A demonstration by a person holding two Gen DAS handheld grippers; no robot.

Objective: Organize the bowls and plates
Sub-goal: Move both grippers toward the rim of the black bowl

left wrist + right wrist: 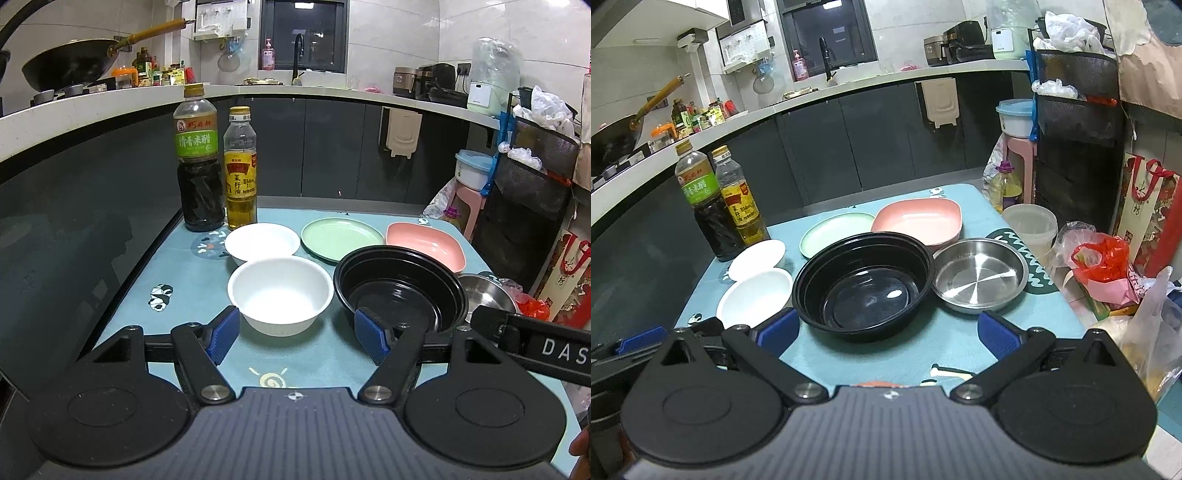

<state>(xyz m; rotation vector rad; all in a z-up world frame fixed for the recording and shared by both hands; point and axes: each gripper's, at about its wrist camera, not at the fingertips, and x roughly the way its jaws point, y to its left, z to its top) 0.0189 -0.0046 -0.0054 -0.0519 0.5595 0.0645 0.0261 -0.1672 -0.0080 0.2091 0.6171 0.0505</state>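
Observation:
On the teal table mat stand a white bowl, a second white bowl behind it, a green plate, a pink squarish bowl, a black bowl and a steel bowl. My left gripper is open and empty, just in front of the near white bowl. My right gripper is open and empty, in front of the black bowl, with the steel bowl to its right. The pink bowl, green plate and white bowls lie beyond.
A dark vinegar bottle and an oil bottle stand at the table's far left. A clear plastic tub, a red bag and other bags crowd the right edge. The kitchen counter curves behind.

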